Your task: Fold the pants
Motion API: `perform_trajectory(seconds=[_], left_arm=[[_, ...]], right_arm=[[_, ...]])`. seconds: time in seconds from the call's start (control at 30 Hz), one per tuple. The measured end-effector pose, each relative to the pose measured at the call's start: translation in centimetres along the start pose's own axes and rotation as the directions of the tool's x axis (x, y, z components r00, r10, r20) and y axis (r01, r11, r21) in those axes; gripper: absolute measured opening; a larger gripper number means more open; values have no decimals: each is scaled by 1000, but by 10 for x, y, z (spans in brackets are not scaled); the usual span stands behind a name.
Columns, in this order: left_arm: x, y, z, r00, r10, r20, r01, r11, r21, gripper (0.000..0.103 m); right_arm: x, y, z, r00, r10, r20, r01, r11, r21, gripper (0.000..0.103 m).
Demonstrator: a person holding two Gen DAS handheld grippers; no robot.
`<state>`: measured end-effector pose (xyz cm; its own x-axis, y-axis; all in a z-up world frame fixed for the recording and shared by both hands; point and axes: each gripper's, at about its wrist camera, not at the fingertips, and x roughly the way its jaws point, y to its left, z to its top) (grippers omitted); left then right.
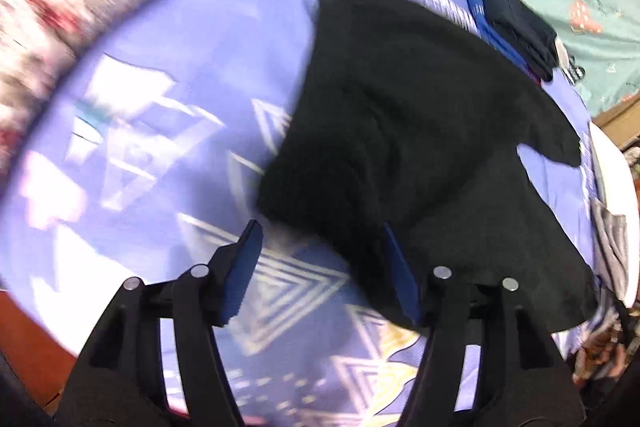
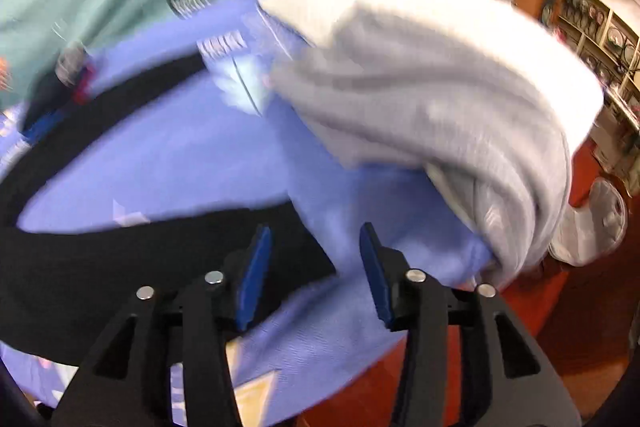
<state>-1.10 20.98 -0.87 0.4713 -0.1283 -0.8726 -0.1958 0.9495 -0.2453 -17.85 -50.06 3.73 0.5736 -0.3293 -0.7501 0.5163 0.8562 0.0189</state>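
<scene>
Motion blur smears the left wrist view; black pants [image 1: 420, 131] lie on the purple cloth [image 1: 180, 75], left gripper [image 1: 322, 251] spread, empty. Right wrist view alone shows a grey garment [image 2: 460, 99]; right gripper [image 2: 316, 251] spread, empty.

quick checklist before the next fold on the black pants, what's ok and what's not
1. Left gripper empty, jaws apart: ok.
2. Right gripper empty, jaws apart: ok.
3. Black pants lying on the purple cloth: ok.
4. Pants flat: not ok, folds and bunching show.
5. Grey garment pile apart from the pants: ok.
6. Dark folded stack touching the pants' far edge: cannot tell.
</scene>
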Motion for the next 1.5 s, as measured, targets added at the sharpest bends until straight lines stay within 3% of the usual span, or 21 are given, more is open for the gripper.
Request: perform_trajectory(seconds=[0.07,0.17,0.2,0.33,0.43,0.57,0.67,0.73,0.8,0.83,0.93,1.03,1.17,1.3,1.33,1.4,1.43,1.47,1.5], left_arm=[[-22,-6,4,998,15,66,-17,999,35,69],[-36,-43,-2,992,-51,117,33,988,150,88],[-31,-61,-6,991,-79,109,56,978,201,89],[16,-94,-17,998,-68,-5,66,953,294,89],[51,-77,-15,994,-48,-97,71,966,249,89],[49,-71,-14,994,-58,-93,81,959,270,89],[21,-71,3,993,-113,-23,115,949,294,89],[2,-72,29,994,-88,61,63,942,330,93],[-4,-66,66,992,-56,112,16,943,332,99],[1,-62,83,992,-37,120,-5,944,330,99],[32,-63,132,996,16,91,-47,939,342,99],[74,-67,177,995,73,74,-96,919,383,99],[124,-71,212,995,94,37,-101,890,445,99],[167,-85,226,997,76,-23,-55,876,479,99],[172,-86,226,997,75,-29,-51,872,487,96],[169,-91,224,999,21,-36,0,862,506,70],[164,-94,223,999,-13,-47,36,855,518,38],[158,-98,221,999,-22,-50,45,850,524,26],[153,-100,219,999,-19,-35,35,846,532,24]], right_arm=[[-12,24,6,984,175,-17,-175,984,-41,49],[-3,69,3,947,300,-116,-313,942,-123,52],[4,80,0,934,323,-151,-343,930,-134,53],[52,103,-17,892,319,-321,-365,926,-93,53],[84,99,-32,866,268,-422,-326,943,-71,53],[84,107,-25,868,259,-424,-325,942,-89,55],[64,144,2,886,276,-371,-363,913,-187,55],[48,181,22,899,289,-330,-388,874,-292,55],[34,237,48,901,324,-288,-422,806,-416,60],[31,257,56,898,342,-277,-437,776,-456,61],[30,341,80,879,402,-257,-470,637,-611,67],[55,430,104,856,420,-302,-498,509,-703,69],[97,512,117,843,387,-373,-518,400,-756,69],[131,559,121,832,359,-423,-540,351,-765,69],[139,565,122,831,353,-430,-543,346,-766,69],[154,574,121,836,339,-431,-536,339,-774,69],[162,576,124,837,336,-432,-536,340,-773,69],[164,574,123,837,337,-431,-535,338,-774,69],[166,571,124,837,339,-430,-534,333,-778,69]])
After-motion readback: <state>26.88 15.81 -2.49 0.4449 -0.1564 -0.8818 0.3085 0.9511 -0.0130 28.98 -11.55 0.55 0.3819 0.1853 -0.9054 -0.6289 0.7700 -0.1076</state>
